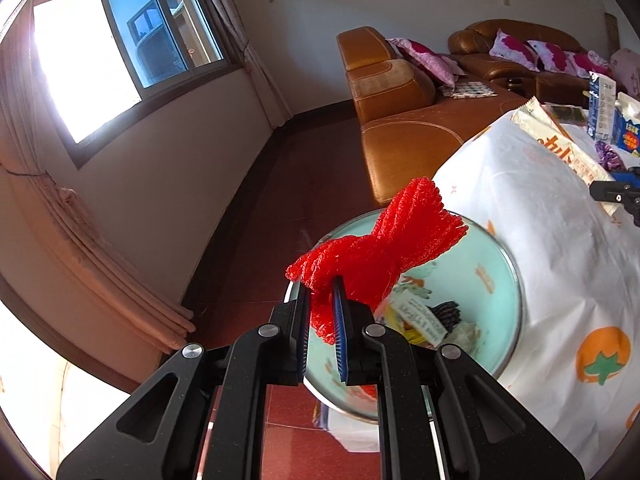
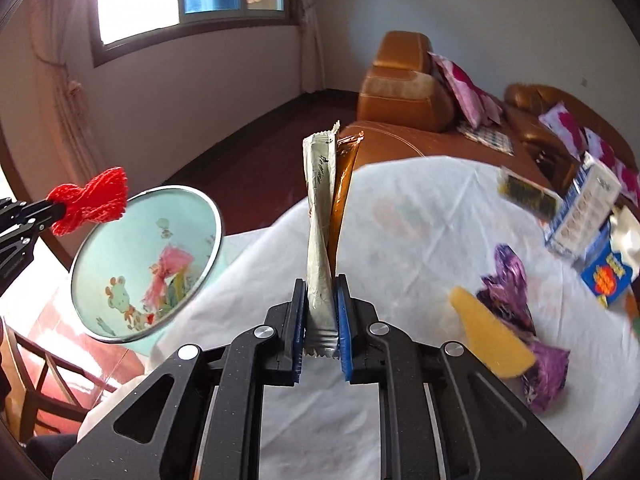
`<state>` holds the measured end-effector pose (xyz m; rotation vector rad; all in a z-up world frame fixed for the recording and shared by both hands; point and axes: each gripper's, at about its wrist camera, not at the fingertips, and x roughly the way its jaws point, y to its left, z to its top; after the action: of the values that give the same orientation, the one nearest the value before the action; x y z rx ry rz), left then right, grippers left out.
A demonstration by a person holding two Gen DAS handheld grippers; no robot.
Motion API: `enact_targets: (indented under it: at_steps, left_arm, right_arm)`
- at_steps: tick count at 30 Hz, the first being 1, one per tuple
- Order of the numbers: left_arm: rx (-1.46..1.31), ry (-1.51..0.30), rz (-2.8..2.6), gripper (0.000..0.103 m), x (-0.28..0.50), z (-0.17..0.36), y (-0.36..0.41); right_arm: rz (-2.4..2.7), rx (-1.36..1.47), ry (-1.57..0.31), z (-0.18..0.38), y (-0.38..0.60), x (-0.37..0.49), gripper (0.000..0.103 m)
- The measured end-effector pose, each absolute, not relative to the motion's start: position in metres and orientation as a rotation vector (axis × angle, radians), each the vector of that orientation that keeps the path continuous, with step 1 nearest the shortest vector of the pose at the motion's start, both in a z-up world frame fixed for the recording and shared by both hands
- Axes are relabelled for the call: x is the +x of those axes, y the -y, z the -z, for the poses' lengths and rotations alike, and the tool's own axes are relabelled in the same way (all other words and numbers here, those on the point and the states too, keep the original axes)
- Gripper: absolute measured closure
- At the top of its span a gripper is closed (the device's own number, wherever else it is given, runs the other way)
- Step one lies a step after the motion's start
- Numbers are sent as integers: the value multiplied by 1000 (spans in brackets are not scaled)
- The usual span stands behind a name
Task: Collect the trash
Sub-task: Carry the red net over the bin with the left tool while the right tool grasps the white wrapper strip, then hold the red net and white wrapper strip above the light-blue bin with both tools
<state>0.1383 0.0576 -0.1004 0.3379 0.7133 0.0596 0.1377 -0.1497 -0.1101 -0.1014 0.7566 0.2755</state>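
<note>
My left gripper (image 1: 322, 300) is clamped on the red foam net (image 1: 380, 232), hanging it over the mint-green basin (image 1: 508, 280) that already holds scraps. Only one end of the net is pinched; the springy rest fans toward one o'clock, so on release it may bounce off the rim (image 1: 494, 236) onto the floor. My right gripper (image 2: 322, 312) grips a pale wrapper (image 2: 319, 216) standing toward twelve, a brown wrapper (image 2: 344, 176) pressed behind it. That one may not be caught and could drop. The purple wrapper (image 2: 508, 284) and yellow wedge (image 2: 488, 328) wait at three o'clock on the white tablecloth (image 2: 420, 216).
</note>
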Motion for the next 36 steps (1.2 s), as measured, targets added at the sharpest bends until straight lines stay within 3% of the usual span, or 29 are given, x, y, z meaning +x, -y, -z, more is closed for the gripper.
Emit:
enact_targets:
  at_steps: [36]
  left_arm:
    - [445, -723, -193, 92, 139, 111, -91]
  right_arm:
    - [-441, -358, -716, 105, 52, 149, 88]
